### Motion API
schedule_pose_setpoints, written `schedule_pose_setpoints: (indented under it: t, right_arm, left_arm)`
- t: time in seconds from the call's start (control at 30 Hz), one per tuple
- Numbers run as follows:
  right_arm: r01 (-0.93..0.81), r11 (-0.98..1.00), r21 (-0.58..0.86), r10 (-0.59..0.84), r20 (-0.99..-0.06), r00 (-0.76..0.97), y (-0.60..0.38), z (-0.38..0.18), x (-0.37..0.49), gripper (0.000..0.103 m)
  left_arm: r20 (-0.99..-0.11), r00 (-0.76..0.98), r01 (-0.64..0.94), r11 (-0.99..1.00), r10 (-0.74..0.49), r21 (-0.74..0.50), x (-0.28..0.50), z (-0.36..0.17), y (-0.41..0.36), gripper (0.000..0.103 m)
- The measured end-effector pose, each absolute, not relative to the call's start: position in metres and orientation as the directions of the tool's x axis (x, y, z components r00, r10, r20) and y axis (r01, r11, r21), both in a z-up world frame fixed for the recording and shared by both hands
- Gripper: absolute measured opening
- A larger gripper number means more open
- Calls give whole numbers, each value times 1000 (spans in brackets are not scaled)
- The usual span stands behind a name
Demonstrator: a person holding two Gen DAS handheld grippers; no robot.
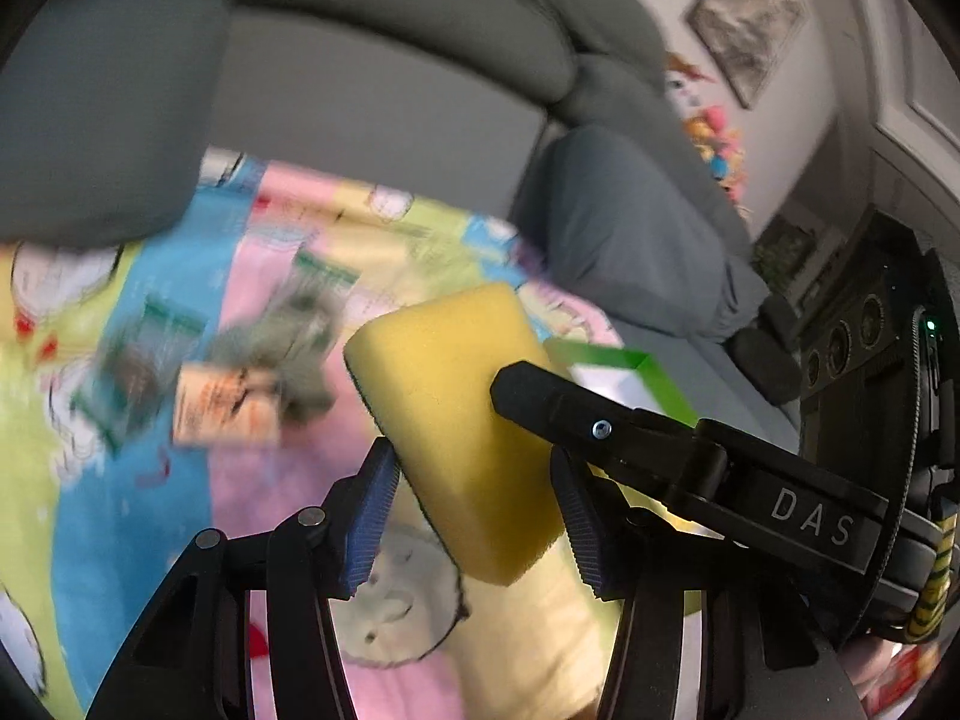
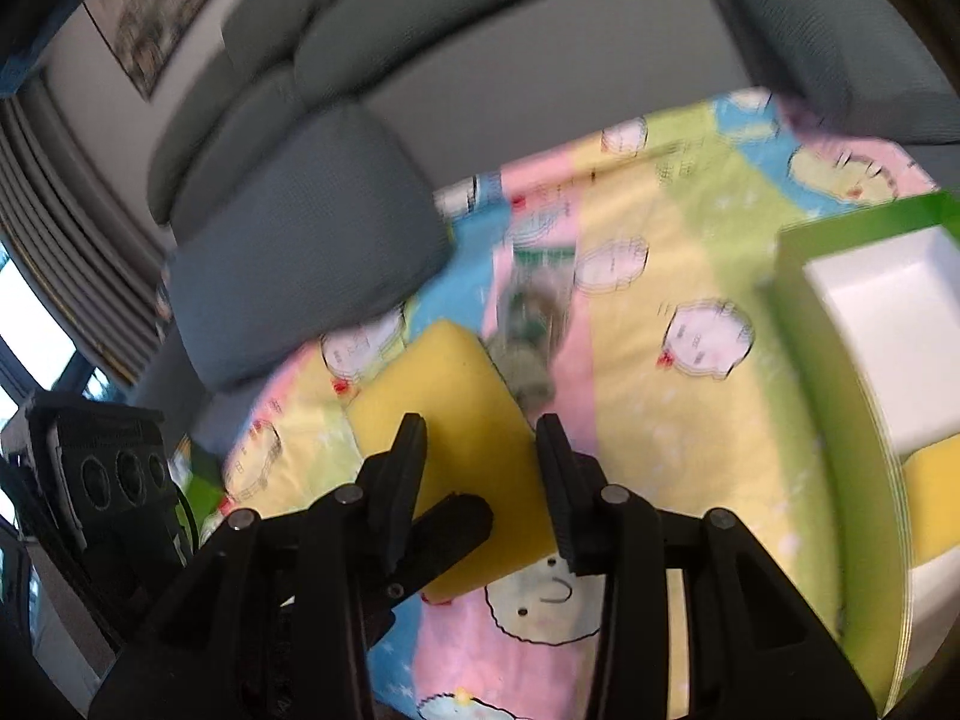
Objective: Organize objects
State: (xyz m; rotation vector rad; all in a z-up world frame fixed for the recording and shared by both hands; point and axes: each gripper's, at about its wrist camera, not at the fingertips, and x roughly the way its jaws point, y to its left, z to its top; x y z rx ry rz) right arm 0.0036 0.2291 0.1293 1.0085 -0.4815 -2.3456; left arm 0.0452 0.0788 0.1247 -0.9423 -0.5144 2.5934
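A yellow sponge (image 1: 444,384) with a dark scouring side hangs above the cartoon blanket (image 1: 150,480). My left gripper (image 1: 471,456) is shut on it, with the blue pads (image 1: 372,510) pressing its two sides. My right gripper (image 2: 480,426) is shut on the same yellow sponge (image 2: 474,456). In the left wrist view one of its black fingers (image 1: 540,402) lies against the sponge's yellow face. One of the left gripper's fingertips (image 2: 456,522) shows low in the right wrist view. A green box (image 2: 840,396) with a white inner tray holds a second yellow sponge (image 2: 936,492).
Blurred packets (image 1: 156,336), a grey soft thing (image 1: 288,348) and a small orange-labelled box (image 1: 228,408) lie on the blanket. Grey sofa cushions (image 1: 360,90) ring the blanket at the back and sides. The green box (image 1: 636,372) stands just right of the held sponge.
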Motion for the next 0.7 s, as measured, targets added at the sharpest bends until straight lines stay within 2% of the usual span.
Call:
schedule_pose_setpoints:
  t: [0.3,0.7]
  right_arm:
    - [260,-798,544,-542,-458,-705,292,149,19,38]
    - [135,-788,601,-468,-440,-766,353,139,30,38]
  left_arm:
    - [-520,-691,-349,-862,502,-368,29,150,141,53]
    - [-550,-618,-436,-827,562,-355,17,146,199,54]
